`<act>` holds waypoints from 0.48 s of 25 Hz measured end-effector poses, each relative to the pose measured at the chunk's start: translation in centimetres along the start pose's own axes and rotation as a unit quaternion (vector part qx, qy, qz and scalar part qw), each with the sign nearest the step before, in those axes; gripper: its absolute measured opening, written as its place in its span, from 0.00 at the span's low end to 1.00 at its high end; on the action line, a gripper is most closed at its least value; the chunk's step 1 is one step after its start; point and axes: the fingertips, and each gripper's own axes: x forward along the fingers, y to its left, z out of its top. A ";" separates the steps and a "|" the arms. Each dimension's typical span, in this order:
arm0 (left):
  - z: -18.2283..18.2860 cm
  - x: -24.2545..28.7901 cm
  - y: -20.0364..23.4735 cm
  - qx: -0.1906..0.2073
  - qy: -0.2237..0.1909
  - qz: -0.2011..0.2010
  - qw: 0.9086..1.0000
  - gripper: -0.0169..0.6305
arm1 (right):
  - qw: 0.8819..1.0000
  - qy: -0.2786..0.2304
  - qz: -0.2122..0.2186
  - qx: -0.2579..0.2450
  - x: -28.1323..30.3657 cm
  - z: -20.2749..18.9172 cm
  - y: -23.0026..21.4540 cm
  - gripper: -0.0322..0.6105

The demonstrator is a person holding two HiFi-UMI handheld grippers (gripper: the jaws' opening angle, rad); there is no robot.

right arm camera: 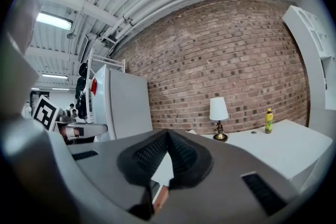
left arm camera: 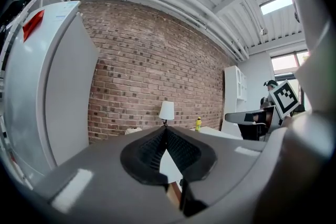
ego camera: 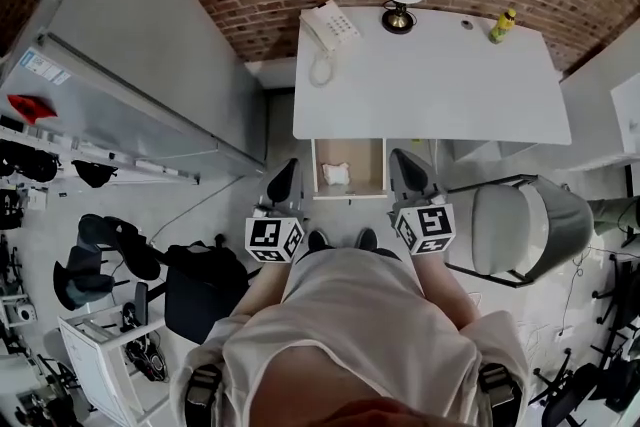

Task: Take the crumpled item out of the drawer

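By the head view alone, one crumpled item is shown in the drawer; left tool and right tool are closed, empty.

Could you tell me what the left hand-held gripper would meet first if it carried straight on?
Probably the front edge of the desk, just left of the open drawer; depth is unclear.

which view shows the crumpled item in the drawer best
Head view: it looks down into the open drawer, where the white crumpled item lies in plain sight. Neither gripper view shows it; each looks across the desk, its jaws hiding the drawer's inside.
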 end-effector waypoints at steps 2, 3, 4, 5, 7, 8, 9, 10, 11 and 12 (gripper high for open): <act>-0.4 0.0 0.8 -0.004 0.004 -0.005 1.000 0.04 | 1.000 0.009 -0.007 0.002 0.3 -0.7 0.4 0.06; -0.7 0.0 1.1 -0.007 0.007 -0.007 1.000 0.04 | 1.000 0.015 -0.011 0.004 0.4 -1.1 0.7 0.06; -1.0 -0.1 1.5 -0.010 0.010 -0.008 1.000 0.04 | 1.000 0.020 -0.017 0.006 0.5 -1.4 0.9 0.06; -1.4 -0.2 1.8 -0.014 0.014 -0.010 1.000 0.04 | 0.999 0.025 -0.023 0.006 0.6 -1.8 1.1 0.06; -2.4 -0.4 2.3 -0.022 0.025 -0.014 0.999 0.04 | 0.999 0.034 -0.033 0.007 0.6 -2.5 1.4 0.06; -2.9 -0.5 2.5 -0.025 0.031 -0.016 0.999 0.04 | 0.999 0.038 -0.037 0.008 0.8 -2.8 1.6 0.06; -3.4 -0.4 2.6 -0.028 0.038 -0.018 0.999 0.04 | 0.998 0.042 -0.041 0.008 1.0 -3.2 1.7 0.06; -4.0 -0.4 2.8 -0.031 0.044 -0.021 0.998 0.04 | 0.998 0.045 -0.043 0.008 1.3 -3.5 1.7 0.06; -4.7 -0.4 3.0 -0.032 0.051 -0.025 0.998 0.04 | 0.998 0.049 -0.044 0.009 1.7 -4.0 1.9 0.06; -5.4 -0.4 3.1 -0.034 0.058 -0.029 0.997 0.04 | 0.997 0.054 -0.045 0.010 2.0 -4.6 2.1 0.06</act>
